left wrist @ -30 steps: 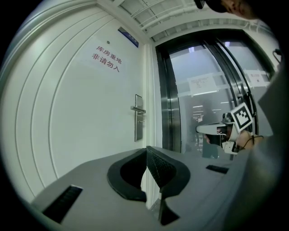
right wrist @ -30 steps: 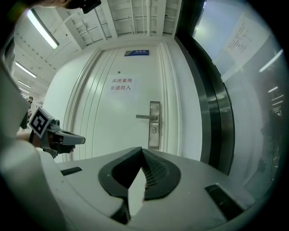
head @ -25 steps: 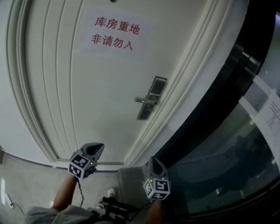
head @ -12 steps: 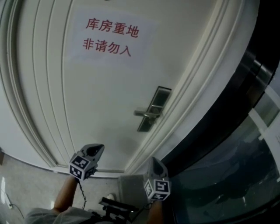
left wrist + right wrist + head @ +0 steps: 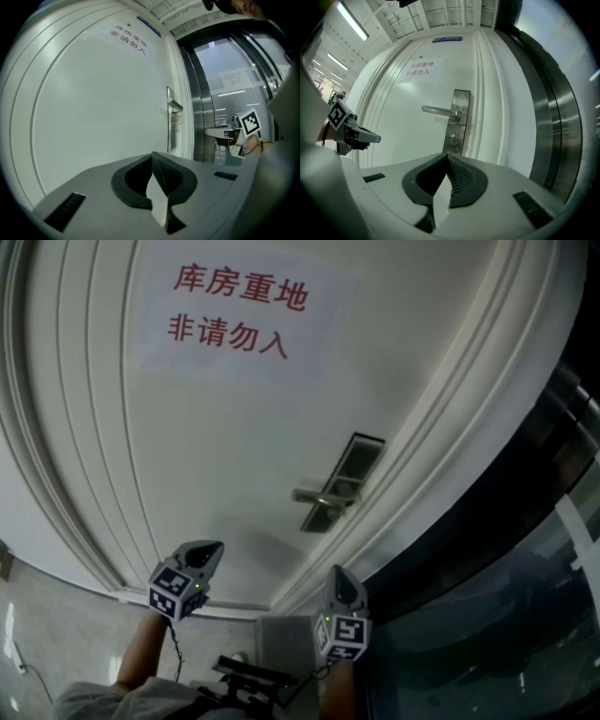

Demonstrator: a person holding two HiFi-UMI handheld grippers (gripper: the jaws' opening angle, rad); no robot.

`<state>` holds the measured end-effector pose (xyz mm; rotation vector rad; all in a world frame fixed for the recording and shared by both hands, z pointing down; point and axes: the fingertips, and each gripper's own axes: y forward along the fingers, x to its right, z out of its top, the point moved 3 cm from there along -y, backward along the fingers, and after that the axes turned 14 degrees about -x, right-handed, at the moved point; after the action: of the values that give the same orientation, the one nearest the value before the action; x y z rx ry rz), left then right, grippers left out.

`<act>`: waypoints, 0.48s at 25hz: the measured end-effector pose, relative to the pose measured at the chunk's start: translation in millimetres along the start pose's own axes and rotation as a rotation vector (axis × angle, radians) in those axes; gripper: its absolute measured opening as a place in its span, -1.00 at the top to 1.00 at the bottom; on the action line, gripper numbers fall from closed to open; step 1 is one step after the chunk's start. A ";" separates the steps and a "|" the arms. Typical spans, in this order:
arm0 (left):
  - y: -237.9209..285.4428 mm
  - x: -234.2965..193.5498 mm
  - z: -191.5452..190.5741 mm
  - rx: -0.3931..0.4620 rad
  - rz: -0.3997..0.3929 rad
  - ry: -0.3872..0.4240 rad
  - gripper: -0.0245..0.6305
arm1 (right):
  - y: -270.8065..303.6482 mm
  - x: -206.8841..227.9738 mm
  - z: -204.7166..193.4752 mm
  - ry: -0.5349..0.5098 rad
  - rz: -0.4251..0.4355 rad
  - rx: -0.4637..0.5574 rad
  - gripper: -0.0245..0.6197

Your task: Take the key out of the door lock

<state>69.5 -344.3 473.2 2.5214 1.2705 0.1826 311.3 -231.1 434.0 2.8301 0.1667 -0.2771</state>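
Note:
A white door (image 5: 234, 427) bears a steel lock plate (image 5: 457, 119) with a lever handle (image 5: 438, 110). Below the handle is the round lock cylinder (image 5: 453, 137); a small key seems to stick out of it, too small to make out clearly. In the head view the plate (image 5: 345, 479) is right of centre. My left gripper (image 5: 204, 551) is held low, left of the lock and well short of the door, shut and empty (image 5: 152, 157). My right gripper (image 5: 337, 576) is below the lock, also shut on nothing (image 5: 447, 157), pointing towards the plate from a distance.
A paper sign (image 5: 234, 306) with red characters is stuck on the door above the lock. Moulded door frame (image 5: 450, 427) runs right of the plate, then a dark metal and glass partition (image 5: 525, 549). Pale floor (image 5: 56, 634) lies below left.
The head view has drawn nearer and tilted, so the sign and lock plate look larger and the plate sits further right. Both grippers stay low and shut; the right one has shifted slightly right.

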 end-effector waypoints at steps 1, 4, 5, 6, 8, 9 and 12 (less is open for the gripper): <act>2.5 -2.2 1.7 0.002 0.004 -0.002 0.91 | 4.7 1.1 3.1 -0.008 0.001 0.007 0.89; 8.8 -8.1 4.4 0.003 0.016 -0.006 0.91 | 18.0 4.1 8.4 -0.019 0.025 0.013 0.89; 10.4 -10.3 4.5 0.003 0.021 -0.009 0.91 | 22.0 5.3 9.6 -0.025 0.028 0.016 0.89; 11.9 -12.4 4.6 0.002 0.026 -0.013 0.91 | 25.3 6.3 12.0 -0.036 0.025 0.023 0.89; 14.4 -16.4 5.4 0.002 0.033 -0.020 0.91 | 29.3 6.6 21.9 -0.074 0.010 0.044 0.89; 15.4 -18.5 6.0 0.003 0.037 -0.022 0.91 | 31.0 6.1 26.5 -0.098 0.002 0.052 0.89; 17.3 -24.4 7.8 0.007 0.047 -0.029 0.91 | 36.8 4.5 33.9 -0.193 -0.029 0.052 0.89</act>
<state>70.1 -375.2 472.2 2.5514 1.2042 0.1518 315.0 -275.8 411.4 2.8325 0.1608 -0.5653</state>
